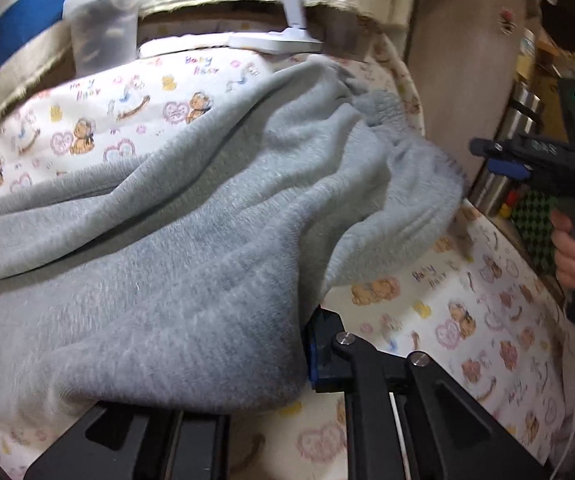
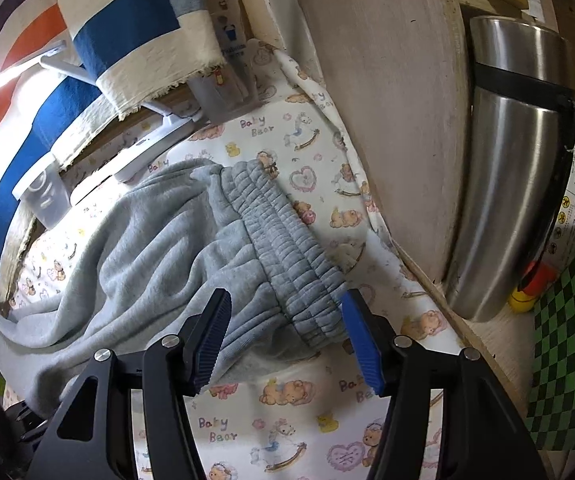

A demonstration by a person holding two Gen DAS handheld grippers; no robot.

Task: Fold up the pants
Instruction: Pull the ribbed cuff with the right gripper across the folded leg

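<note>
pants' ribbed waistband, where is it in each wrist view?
Left wrist: waistband upper right of centre, bunched at the far end of the grey pants.
Right wrist: waistband at centre, running down between the open right claw fingers.
Shared landmark: steel flask, at right in both.

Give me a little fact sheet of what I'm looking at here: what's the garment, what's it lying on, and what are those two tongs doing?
garment: grey fleece pants, rumpled, ribbed waistband facing the right tongs
surface: white cloth printed with bears and hearts
left tongs: shut on the pants, cloth draped over them
right tongs: open, astride the waistband end, pads not pressing it
hand: fingers around the right tongs' handle
nearby: steel flask, clear plastic cup, white lamp base
fold: not yet made
</note>
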